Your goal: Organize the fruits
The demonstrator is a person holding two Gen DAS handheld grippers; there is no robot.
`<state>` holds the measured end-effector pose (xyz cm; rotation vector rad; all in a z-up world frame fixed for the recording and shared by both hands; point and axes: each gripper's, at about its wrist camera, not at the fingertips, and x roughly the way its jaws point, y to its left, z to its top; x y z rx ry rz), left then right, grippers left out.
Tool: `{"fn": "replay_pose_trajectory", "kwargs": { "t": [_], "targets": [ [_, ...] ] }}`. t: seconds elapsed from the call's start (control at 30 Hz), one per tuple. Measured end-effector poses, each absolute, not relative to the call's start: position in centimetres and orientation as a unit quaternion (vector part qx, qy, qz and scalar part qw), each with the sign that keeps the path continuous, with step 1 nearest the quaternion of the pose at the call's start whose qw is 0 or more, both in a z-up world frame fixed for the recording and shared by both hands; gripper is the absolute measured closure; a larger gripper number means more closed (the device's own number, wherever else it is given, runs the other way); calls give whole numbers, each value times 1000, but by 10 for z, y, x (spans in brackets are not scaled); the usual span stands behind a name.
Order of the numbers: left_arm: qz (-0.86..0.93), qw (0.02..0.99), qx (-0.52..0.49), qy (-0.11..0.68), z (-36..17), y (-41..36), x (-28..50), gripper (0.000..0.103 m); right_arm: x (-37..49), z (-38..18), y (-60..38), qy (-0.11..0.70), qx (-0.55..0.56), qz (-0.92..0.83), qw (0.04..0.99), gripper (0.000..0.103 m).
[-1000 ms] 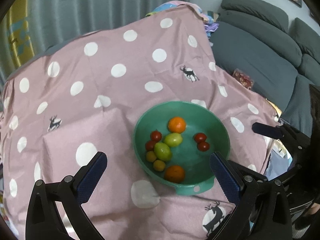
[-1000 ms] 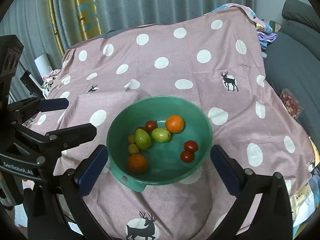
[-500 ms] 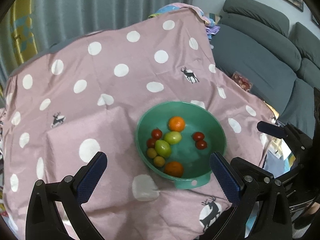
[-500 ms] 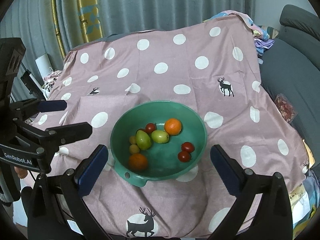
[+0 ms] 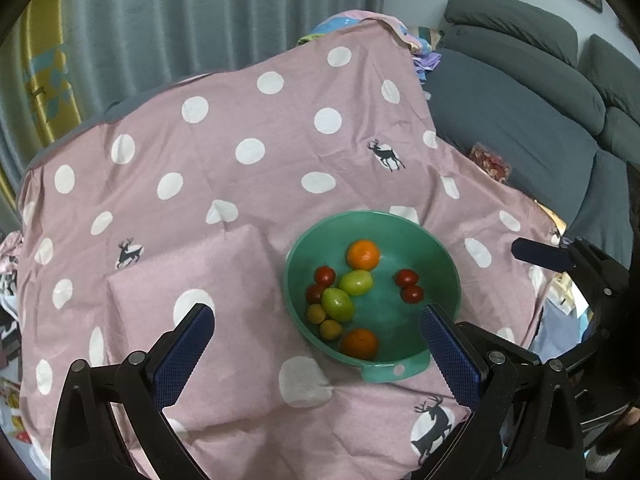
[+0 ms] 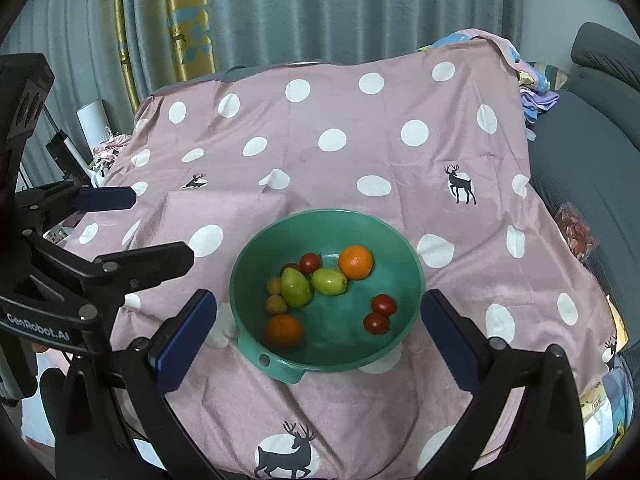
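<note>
We hold both grippers above the table, and nothing is grasped: the left gripper (image 5: 316, 344) has its fingers spread wide, and the right gripper (image 6: 318, 328) is also wide and empty.

The risk we see is in the fruits themselves. They are small, round and smooth, and they lie close together in the green bowl (image 5: 298, 248). If we close on one green fruit (image 5: 338, 303), the finger can push the small brown fruit (image 5: 316, 313) or the red tomato (image 5: 325, 275) beside it, and they may roll away. Wide fingers may also hit the bowl rim, and the bowl could slide on the loose pink tablecloth (image 5: 192, 152). We see no second container, so where the fruits must go is unclear.

In the left wrist view the bowl sits in the lower middle of the frame, nearer to the right finger, whose tip overlaps its rim. In the right wrist view the bowl (image 6: 256, 252) lies between both fingertips, with the orange (image 6: 355, 261) in its upper part.
</note>
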<state>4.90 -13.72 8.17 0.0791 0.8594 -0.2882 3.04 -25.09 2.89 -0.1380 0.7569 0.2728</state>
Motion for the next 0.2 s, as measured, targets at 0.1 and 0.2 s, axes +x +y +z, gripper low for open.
{"fn": "replay_pose_trajectory", "kwargs": {
  "t": [0.1, 0.2],
  "targets": [
    [-141, 899, 37, 414, 81, -137, 51, 1, 32, 29, -251, 369, -65, 132, 918, 0],
    [-139, 897, 40, 417, 81, -136, 53, 1, 33, 28, -252, 369, -63, 131, 918, 0]
  ]
}}
